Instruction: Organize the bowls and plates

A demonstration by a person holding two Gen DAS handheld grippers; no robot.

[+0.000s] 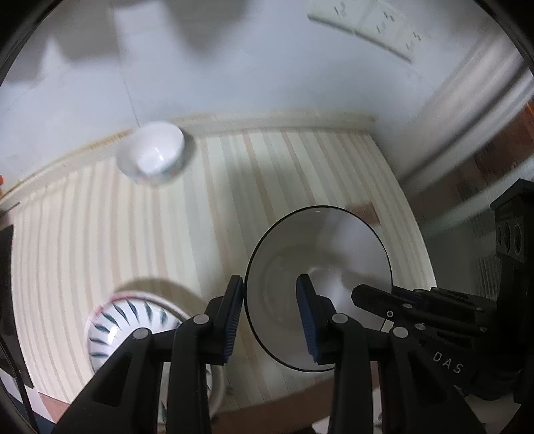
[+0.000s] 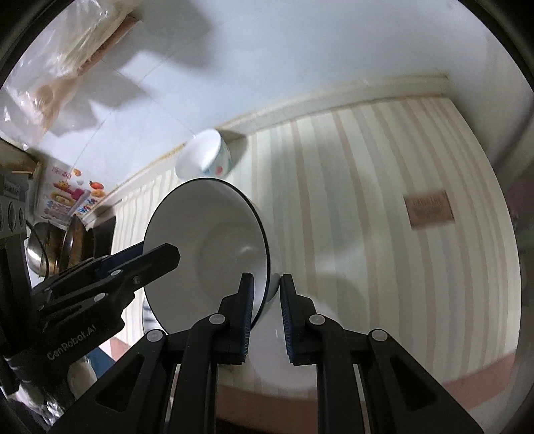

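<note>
A white bowl with a thin dark rim [image 1: 320, 267] is held up over the striped mat, tilted on edge. My left gripper [image 1: 269, 317] straddles its near rim with the jaws apart, one finger inside and one outside. My right gripper [image 2: 266, 310] straddles the opposite rim of the same bowl [image 2: 207, 247], with a small gap between the pads. In the left wrist view the right gripper [image 1: 417, 310] reaches in from the right. A bowl with blue leaf marks [image 1: 126, 327] sits on the mat at lower left. A small white bowl [image 1: 153, 153] stands at the mat's far edge.
The cream striped mat [image 1: 267, 183] covers the table, with a brown label [image 2: 429, 208] on it. A white wall runs behind. A white plate [image 2: 300, 350] lies under my right gripper. A metal pot [image 2: 43, 247], a pan and printed packets crowd the left side. Sockets [image 1: 377, 26] are on the wall.
</note>
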